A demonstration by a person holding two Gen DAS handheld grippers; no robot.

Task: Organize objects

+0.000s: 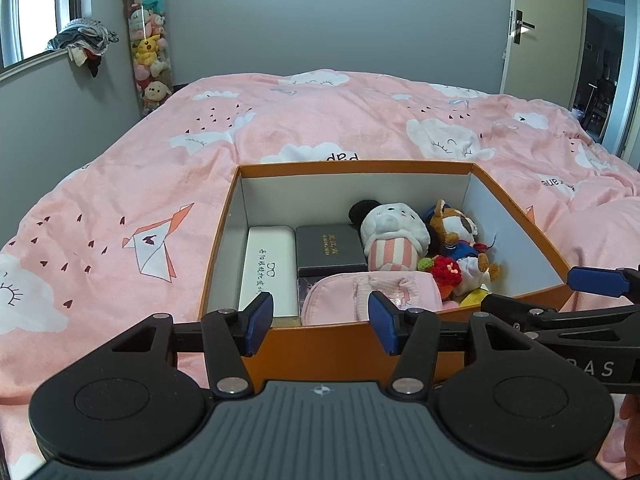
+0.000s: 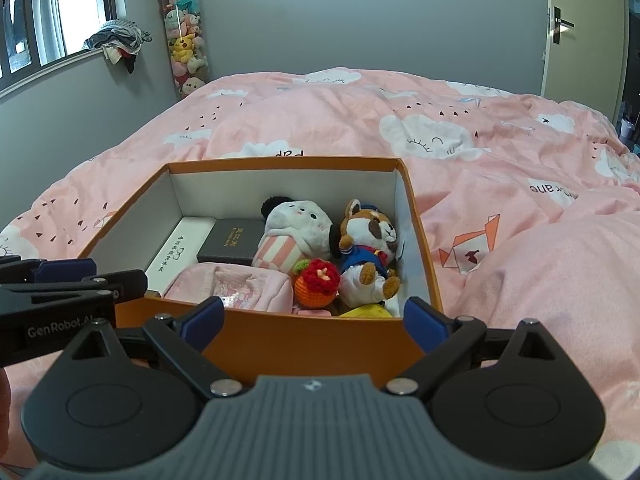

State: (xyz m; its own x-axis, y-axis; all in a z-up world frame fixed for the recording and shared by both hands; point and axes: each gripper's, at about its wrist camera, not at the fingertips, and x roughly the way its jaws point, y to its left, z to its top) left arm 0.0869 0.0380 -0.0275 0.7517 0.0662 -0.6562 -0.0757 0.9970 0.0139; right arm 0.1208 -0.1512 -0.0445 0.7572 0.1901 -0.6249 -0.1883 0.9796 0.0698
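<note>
An open orange box stands on the pink bed. Inside lie a white glasses case, a dark grey case, a pink pouch, a white and pink striped plush, a brown animal plush in blue and a red crocheted fruit. My left gripper is open and empty at the box's near wall. My right gripper is open and empty, spread wide before the near wall.
The pink quilt covers the bed all around the box. A clear tube of plush toys stands in the far corner. Clothes lie on the windowsill. A door is at the back right.
</note>
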